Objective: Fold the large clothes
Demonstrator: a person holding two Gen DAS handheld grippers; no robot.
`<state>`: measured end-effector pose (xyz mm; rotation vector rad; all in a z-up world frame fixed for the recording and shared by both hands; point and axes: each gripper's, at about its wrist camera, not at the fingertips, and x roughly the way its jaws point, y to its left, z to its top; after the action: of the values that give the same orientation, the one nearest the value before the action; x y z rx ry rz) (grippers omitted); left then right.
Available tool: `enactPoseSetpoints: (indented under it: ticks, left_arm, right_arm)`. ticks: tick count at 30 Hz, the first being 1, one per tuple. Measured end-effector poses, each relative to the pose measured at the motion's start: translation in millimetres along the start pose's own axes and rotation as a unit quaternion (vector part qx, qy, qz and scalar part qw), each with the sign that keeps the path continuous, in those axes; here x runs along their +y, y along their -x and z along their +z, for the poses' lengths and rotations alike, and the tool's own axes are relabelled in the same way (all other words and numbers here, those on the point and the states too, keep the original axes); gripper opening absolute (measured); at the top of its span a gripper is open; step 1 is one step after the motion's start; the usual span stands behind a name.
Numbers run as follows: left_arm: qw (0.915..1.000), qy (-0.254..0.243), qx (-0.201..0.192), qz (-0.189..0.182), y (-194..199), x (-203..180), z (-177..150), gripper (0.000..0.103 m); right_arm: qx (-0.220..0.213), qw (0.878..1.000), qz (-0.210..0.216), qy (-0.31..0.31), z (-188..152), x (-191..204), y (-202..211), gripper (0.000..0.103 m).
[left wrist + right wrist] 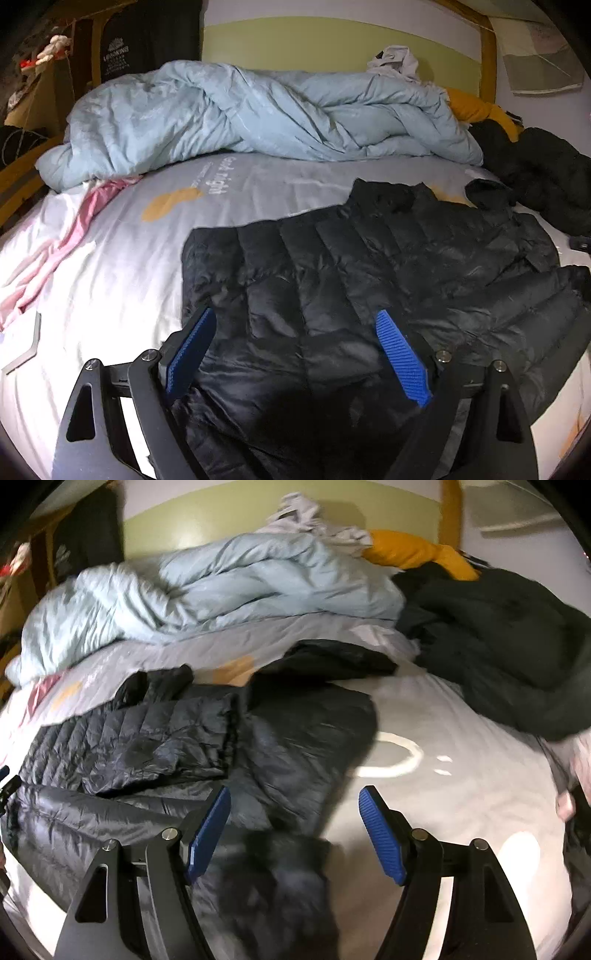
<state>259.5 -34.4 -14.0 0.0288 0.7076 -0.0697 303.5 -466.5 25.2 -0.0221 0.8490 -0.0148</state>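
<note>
Over on the far left of the bed, a strip of pink cloth (55, 251) trails across the pale grey printed bedsheet (122, 266), and behind it a crumpled light-blue duvet (236, 118) is heaped along the headboard side. Centre stage now: the black quilted puffer jacket (332, 266) lies spread flat on the sheet, collar pointing away toward the duvet. The left tool (295, 354) hangs right over the jacket's near hem, blue ribbed pads spread wide apart, nothing between them, nothing gripped.

Moving right, the right-wrist view shows one part of the jacket (147, 738) folded in over the body, and a fuzzy dark edge of it sits at the bottom of the frame. The right tool (295, 830) is wide open too, pads well apart; its left pad is above the jacket, its right pad above bare sheet (461, 794), and it holds nothing. That view is blurred, so finer contact cannot be judged.

Further right, a second dark garment pile (498, 642) slumps at the bed's edge, with a mustard-yellow cloth (417, 554) just behind it and a small whitish crumpled garment (306, 513) on top of the duvet.
</note>
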Motion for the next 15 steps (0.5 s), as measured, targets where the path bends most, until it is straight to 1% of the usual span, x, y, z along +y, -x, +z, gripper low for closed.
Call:
enactPoseSetpoints:
  ticks: [3, 6, 7, 9, 10, 12, 13, 14, 15]
  left_arm:
    - [1.0000, 0.003, -0.001, -0.003, 2.3, -2.5, -1.5, 0.088]
    - [1.0000, -0.001, 0.005, -0.007, 3.1, -5.4, -5.6, 0.088]
    - [0.9999, -0.003, 0.007, -0.008, 2.9, -6.3, -7.1, 0.088]
    - [0.9999, -0.007, 0.013, -0.009, 1.0, -9.1, -9.2, 0.088]
    - [0.9998, -0.009, 0.014, -0.009, 0.1, -10.4, -9.7, 0.088]
    - [0.9998, -0.010, 0.016, -0.010, -1.9, -12.4, -9.4, 0.088]
    - [0.9998, -0.010, 0.017, -0.010, -2.7, -13.3, -9.4, 0.088]
    - [0.9998, -0.010, 0.017, -0.009, -3.4, -13.8, -9.5, 0.088]
    - [0.9998, -0.011, 0.018, -0.007, -3.8, -14.5, -9.9, 0.088]
  right_arm:
    - [0.020, 1.000, 0.008, 0.006, 9.2, 15.7, -24.6, 0.074]
    - [0.054, 0.998, 0.017, 0.011, 14.0, 29.6, -54.4, 0.068]
    - [0.064, 0.998, 0.014, 0.017, 13.5, 34.2, -63.2, 0.065]
    - [0.085, 0.996, 0.008, 0.033, 10.3, 41.5, -77.0, 0.064]
    - [0.095, 0.994, 0.006, 0.043, 8.1, 44.8, -82.5, 0.061]
    - [0.107, 0.993, -0.003, 0.059, 3.9, 48.2, -88.5, 0.054]
    - [0.110, 0.992, -0.014, 0.064, 1.6, 48.5, -90.4, 0.047]
    - [0.112, 0.991, -0.022, 0.067, 0.7, 48.5, -91.1, 0.032]
    - [0.111, 0.991, -0.031, 0.068, 0.2, 46.5, -91.0, 0.025]
